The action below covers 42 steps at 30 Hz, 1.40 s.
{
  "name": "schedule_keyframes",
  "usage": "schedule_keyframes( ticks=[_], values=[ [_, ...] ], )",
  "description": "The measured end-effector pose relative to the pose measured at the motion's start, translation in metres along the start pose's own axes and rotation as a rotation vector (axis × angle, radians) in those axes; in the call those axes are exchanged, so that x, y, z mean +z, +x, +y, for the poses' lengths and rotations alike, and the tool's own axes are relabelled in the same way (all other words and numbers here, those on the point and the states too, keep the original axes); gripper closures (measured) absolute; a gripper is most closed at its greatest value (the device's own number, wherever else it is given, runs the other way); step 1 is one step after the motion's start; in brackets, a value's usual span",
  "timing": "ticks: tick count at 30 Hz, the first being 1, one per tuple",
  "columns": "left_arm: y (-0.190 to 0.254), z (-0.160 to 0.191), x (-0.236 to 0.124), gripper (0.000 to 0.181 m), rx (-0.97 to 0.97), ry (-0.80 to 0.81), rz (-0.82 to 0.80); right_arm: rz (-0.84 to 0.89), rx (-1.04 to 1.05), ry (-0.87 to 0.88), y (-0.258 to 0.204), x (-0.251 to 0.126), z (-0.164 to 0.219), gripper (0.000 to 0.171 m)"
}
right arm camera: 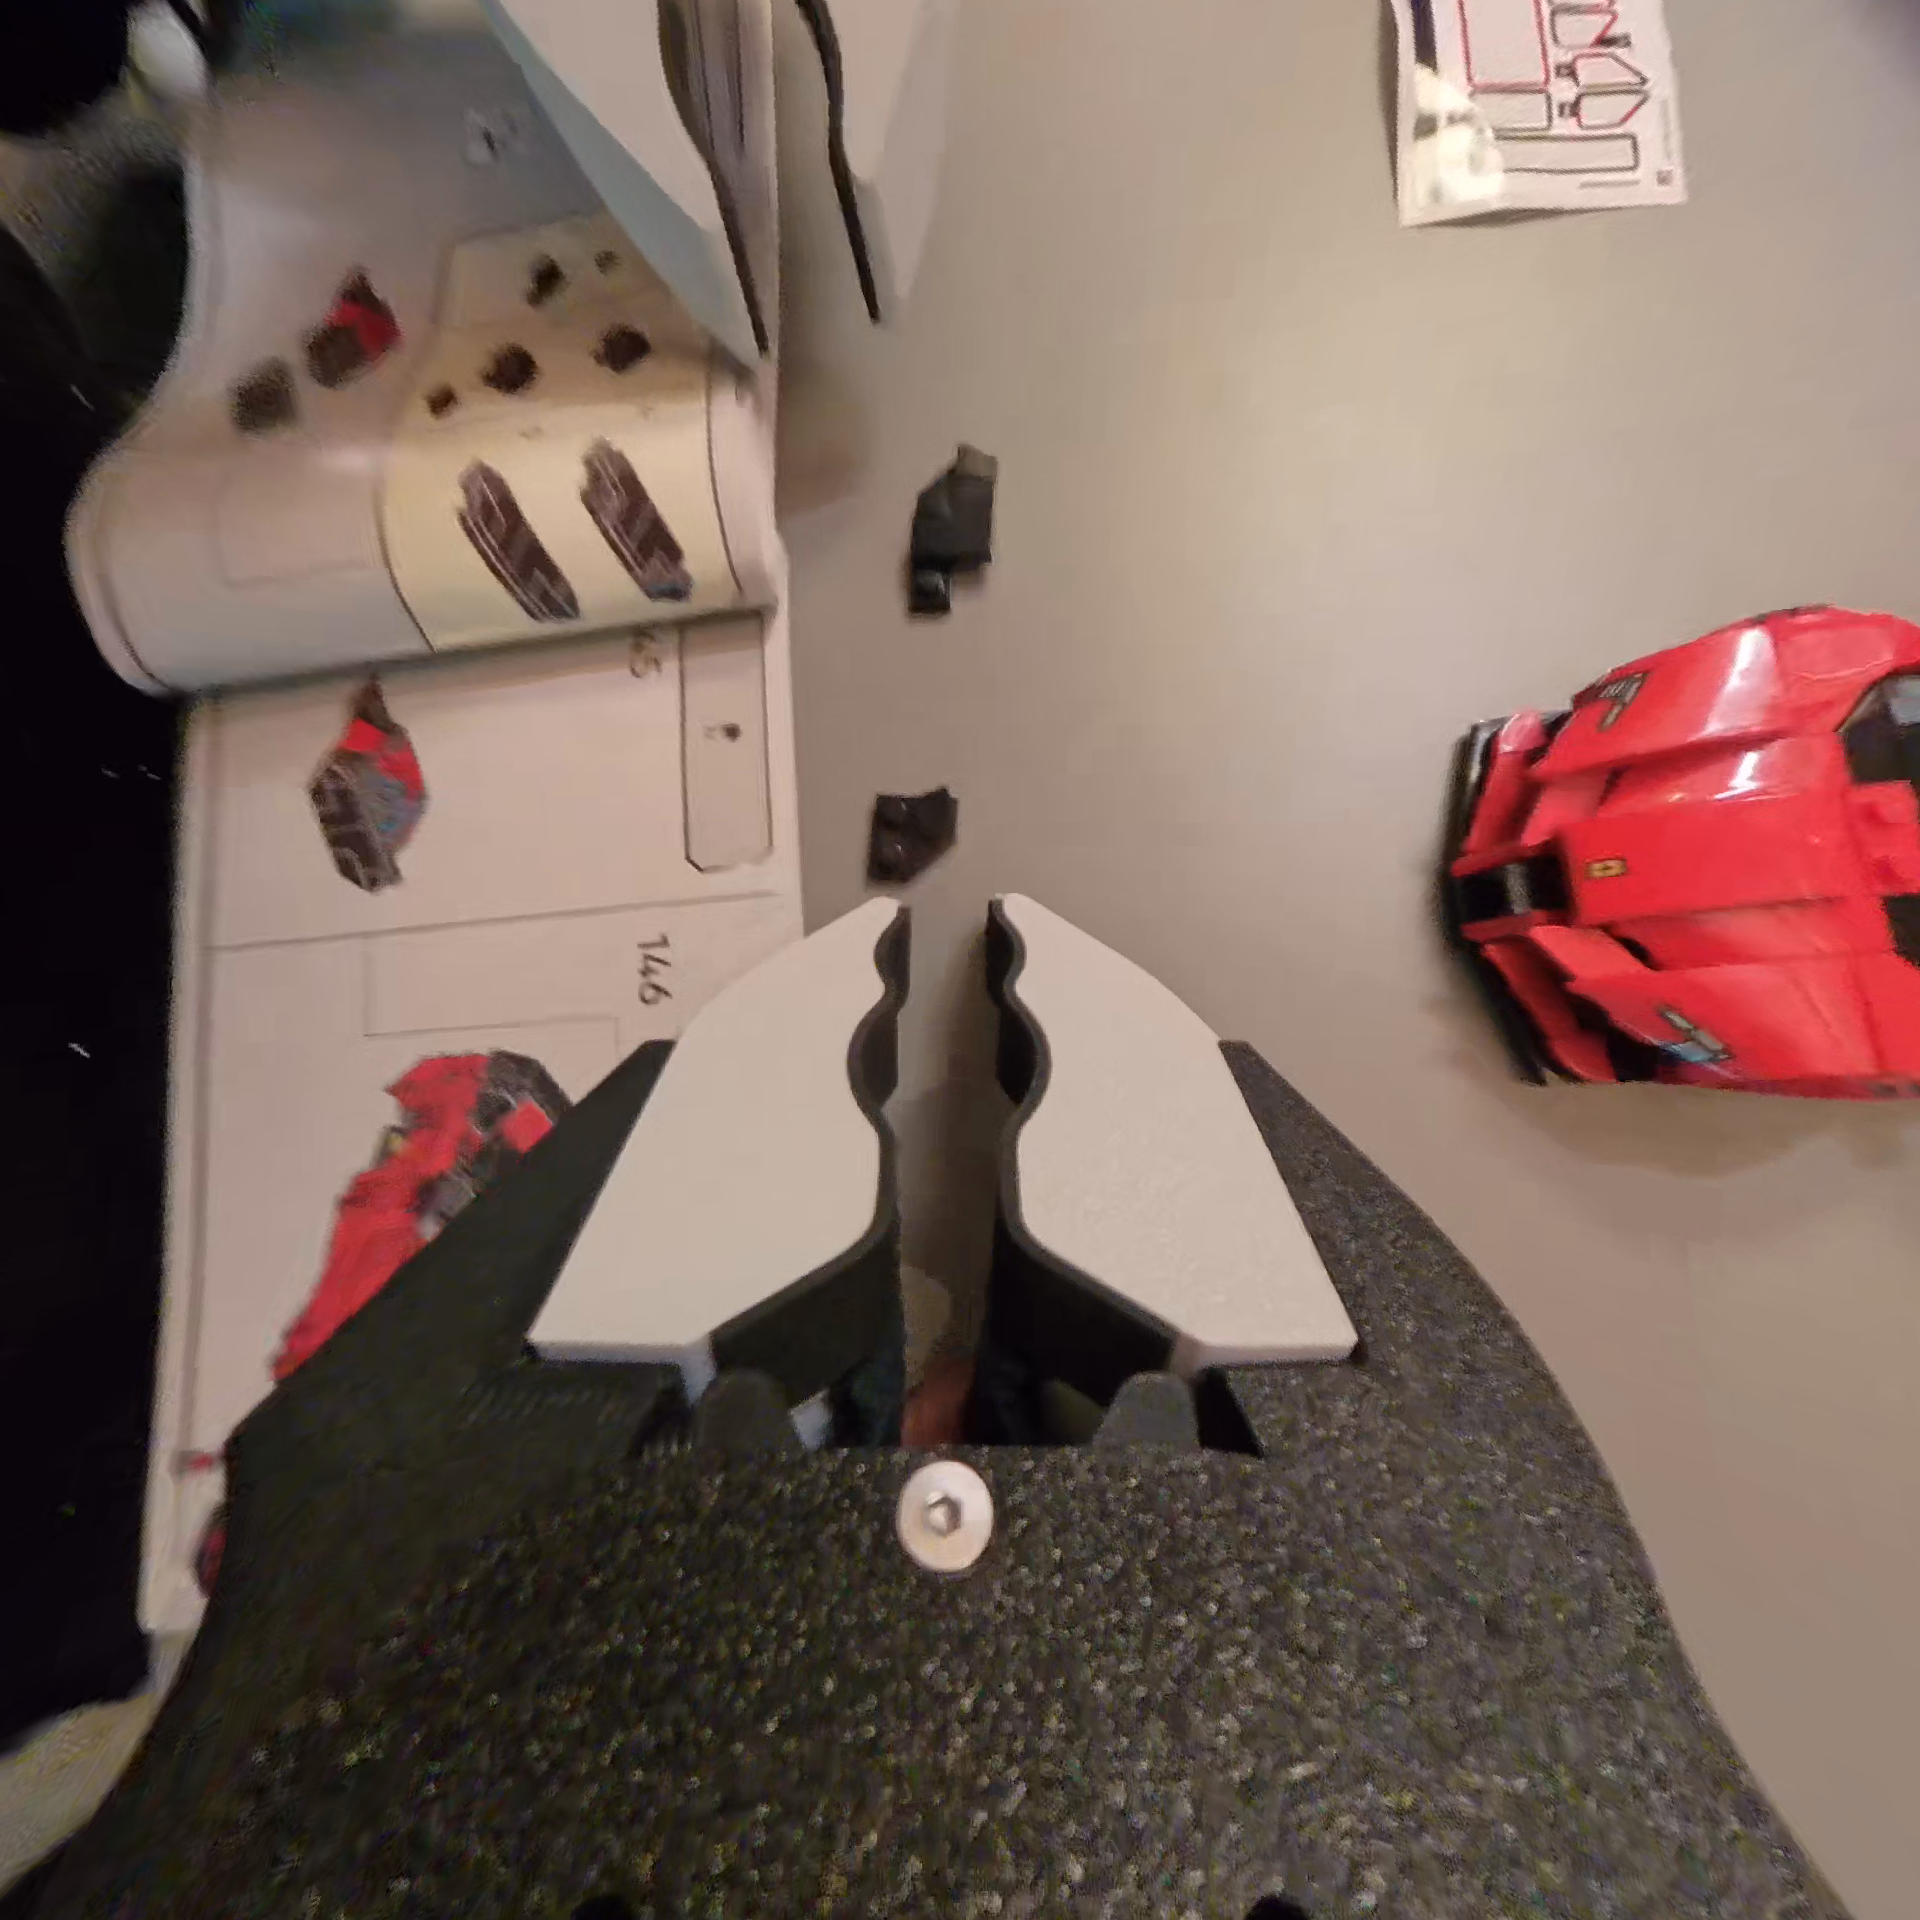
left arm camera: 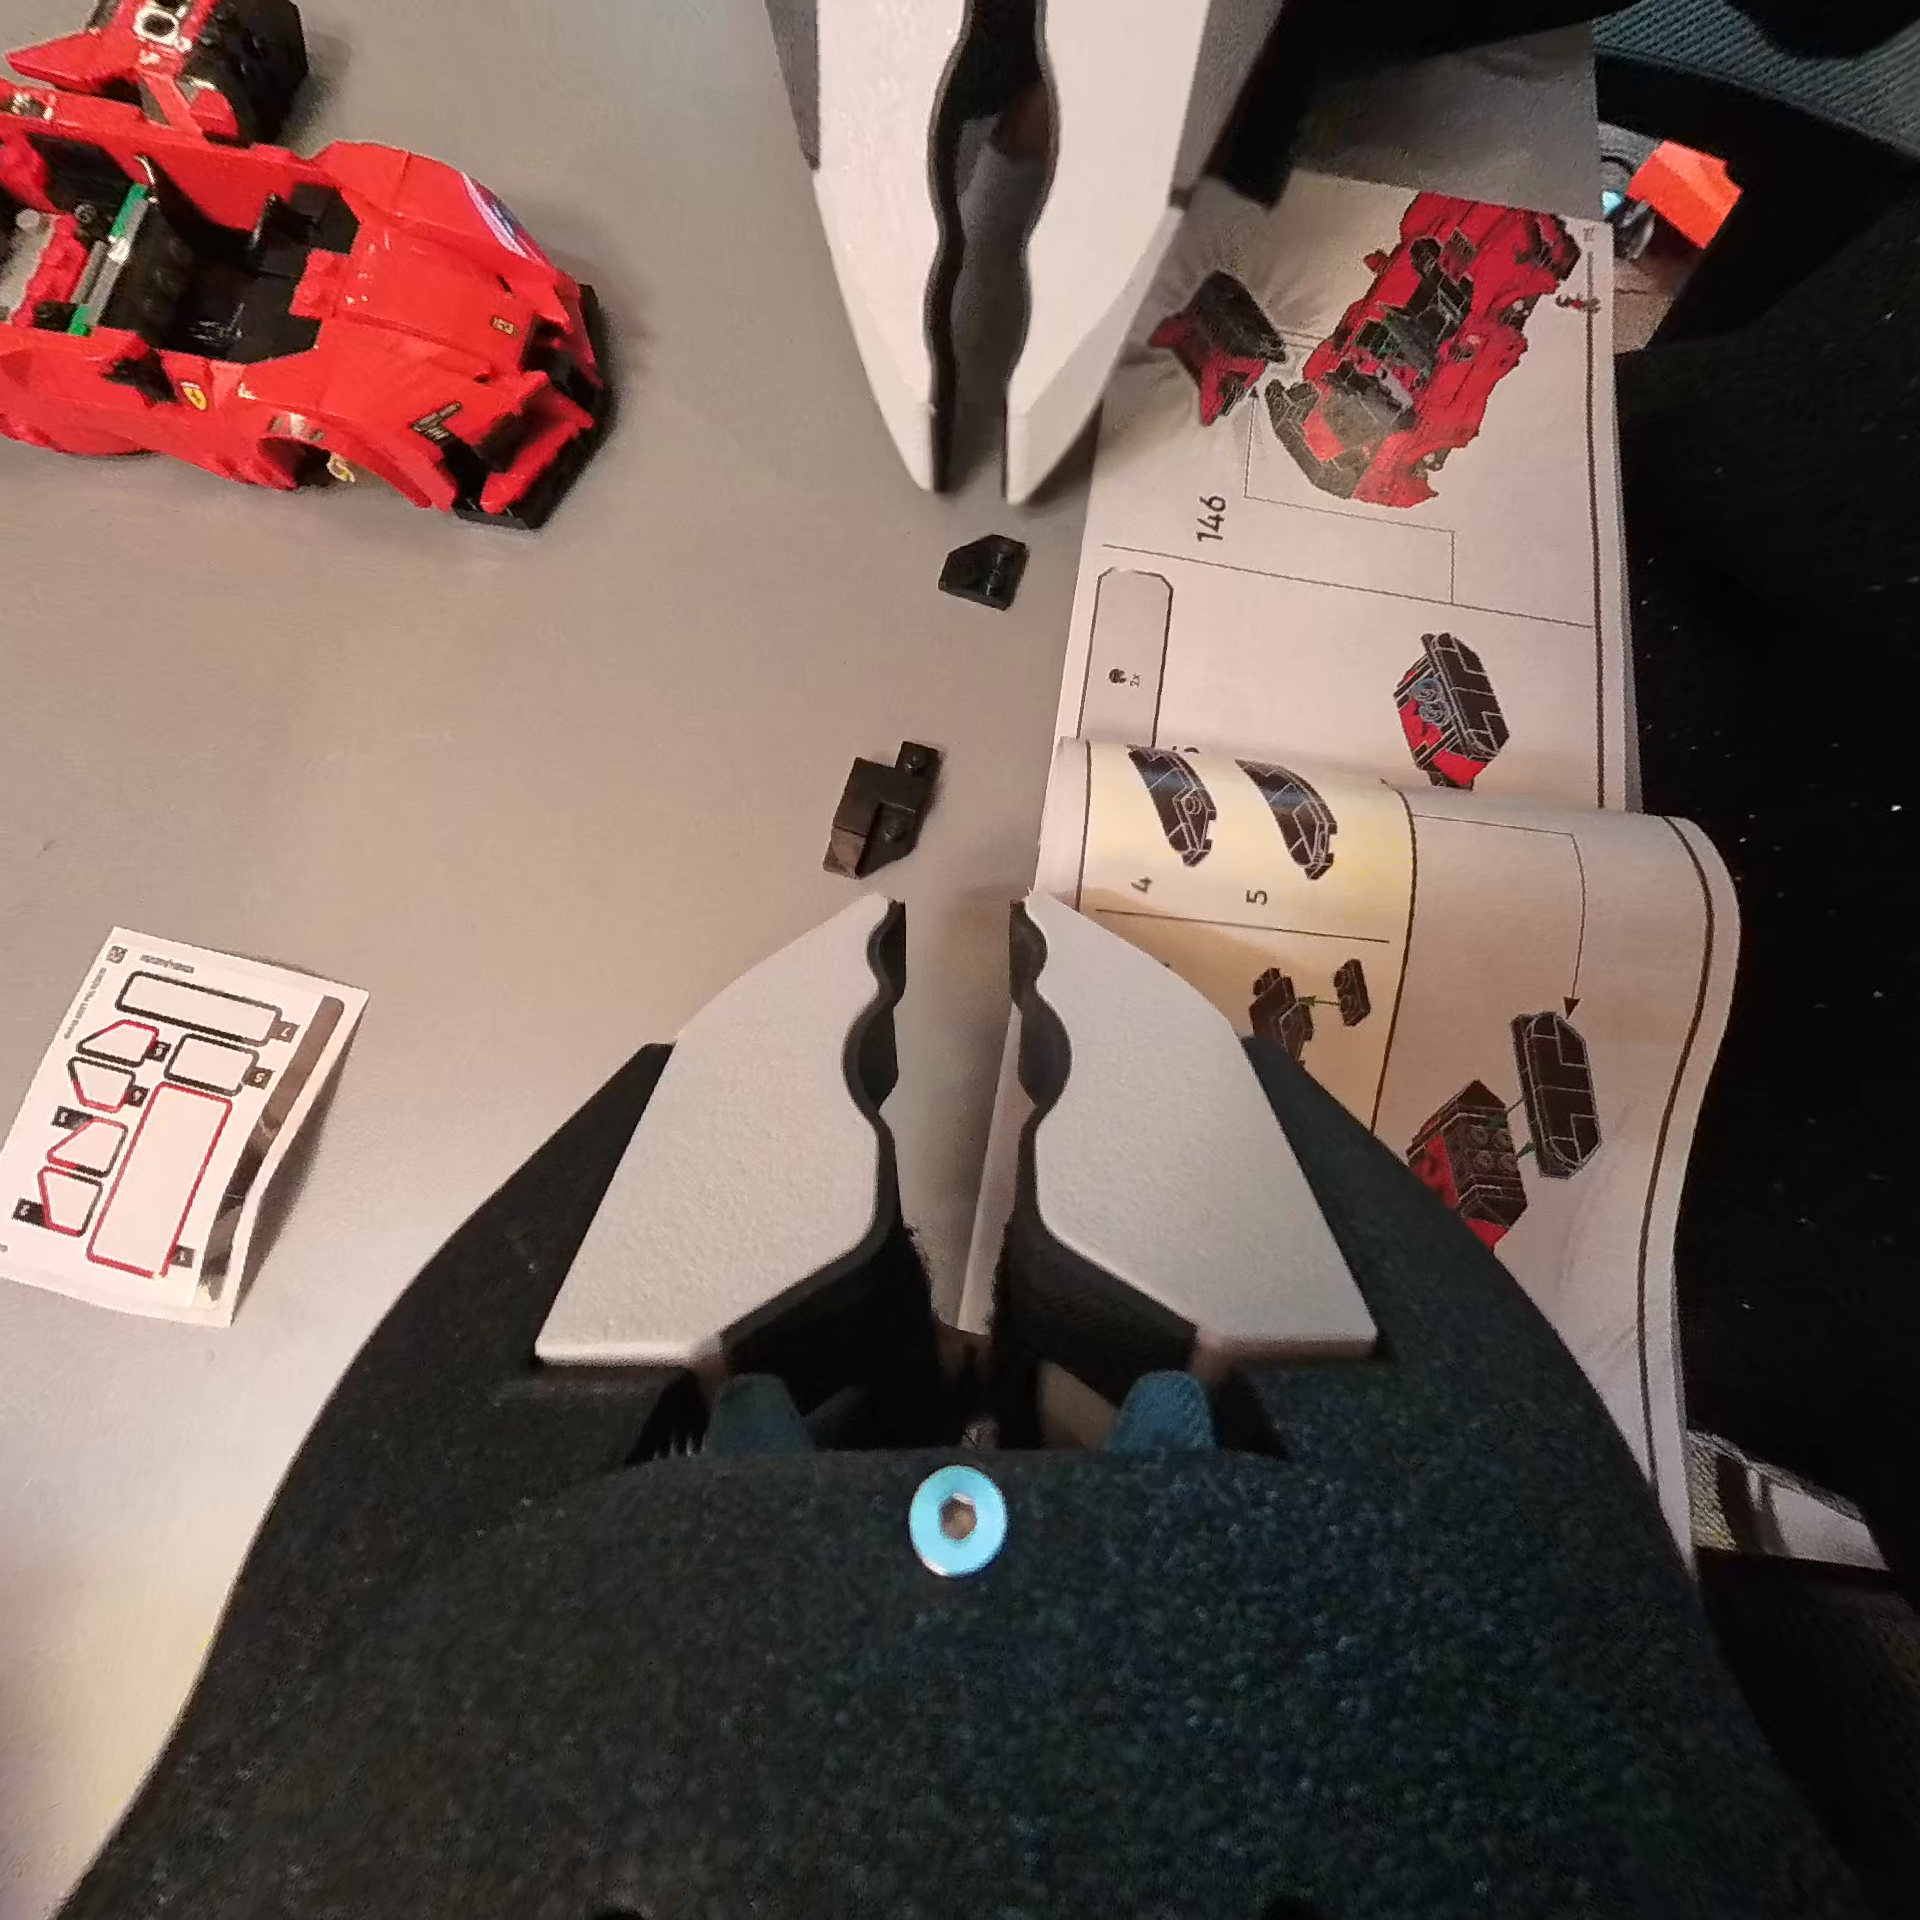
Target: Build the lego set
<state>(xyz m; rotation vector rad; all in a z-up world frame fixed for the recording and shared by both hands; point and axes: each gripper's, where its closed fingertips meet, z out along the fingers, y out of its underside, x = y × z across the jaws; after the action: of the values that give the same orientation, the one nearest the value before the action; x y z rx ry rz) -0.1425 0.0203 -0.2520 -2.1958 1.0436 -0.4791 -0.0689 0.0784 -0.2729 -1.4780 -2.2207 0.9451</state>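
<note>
Left gripper [left arm camera: 956, 909] sits bottom centre of the left wrist view, fingers slightly spread w/ a narrow gap, nothing between them. Just beyond its tips, a little left, lies a black bracket-like lego piece [left arm camera: 883, 810] on the grey table [left arm camera: 623, 727]; a smaller black sloped piece [left arm camera: 984, 569] lies further up, approx. mid-frame. The right gripper [left arm camera: 971, 483] comes down from the top edge, tips nearly together w/ only a thin slit, holding nothing, just above the sloped piece. Red lego car [left arm camera: 281, 312], partly built w/ open black interior, is upper left. Sticker sheet [left arm camera: 166, 1127] lies flat at lower left. Open instruction booklet [left arm camera: 1351, 623] runs down the right side, one page curling up near the left gripper's right finger. In the right wrist view the right gripper [right arm camera: 945, 909] is bottom centre, narrowly parted, empty; the sloped piece [right arm camera: 911, 834] is just past its tips to the left, not touching. Bracket piece [right arm camera: 953, 525] is further up, centre. Car [right arm camera: 1704, 862] is mid right, sticker sheet [right arm camera: 1532, 104] top right, booklet [right arm camera: 468, 779] on the left, blurred. Left gripper's fingers [right arm camera: 727, 156] show at top, blurred.
</note>
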Motion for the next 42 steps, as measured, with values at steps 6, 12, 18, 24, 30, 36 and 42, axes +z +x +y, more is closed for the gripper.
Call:
schedule_keyframes(
  ticks=[6,12,18,24,30,36,42],
  values=[
    [0.004,0.0,-0.001,0.162,0.015,0.0,0.006,-0.127,-0.5,-0.133,-0.007,-0.005,-0.005,0.134],
    [0.006,-0.007,-0.003,0.163,0.026,0.037,0.003,-0.329,-0.7,-0.246,-0.004,0.008,-0.005,0.125],
    [0.009,-0.005,-0.005,0.163,0.026,0.051,0.009,-0.379,-0.697,-0.234,-0.008,0.011,-0.005,0.149],
    [0.007,0.0,-0.006,0.163,0.007,0.069,0.011,-0.258,-0.396,-0.223,-0.013,-0.009,0.015,0.151],
    [0.004,-0.001,-0.007,0.163,0.008,0.066,0.005,-0.186,-0.567,-0.07,-0.009,-0.003,-0.005,0.143],
    [0.01,-0.006,-0.009,0.163,0.02,0.072,-0.003,-0.36,-0.681,-0.15,-0.01,0.013,-0.011,0.14],
    [0.01,-0.002,-0.009,0.163,-0.012,0.088,-0.01,-0.228,-0.476,-0.151,0.001,0.014,-0.011,0.153]
  ],
)
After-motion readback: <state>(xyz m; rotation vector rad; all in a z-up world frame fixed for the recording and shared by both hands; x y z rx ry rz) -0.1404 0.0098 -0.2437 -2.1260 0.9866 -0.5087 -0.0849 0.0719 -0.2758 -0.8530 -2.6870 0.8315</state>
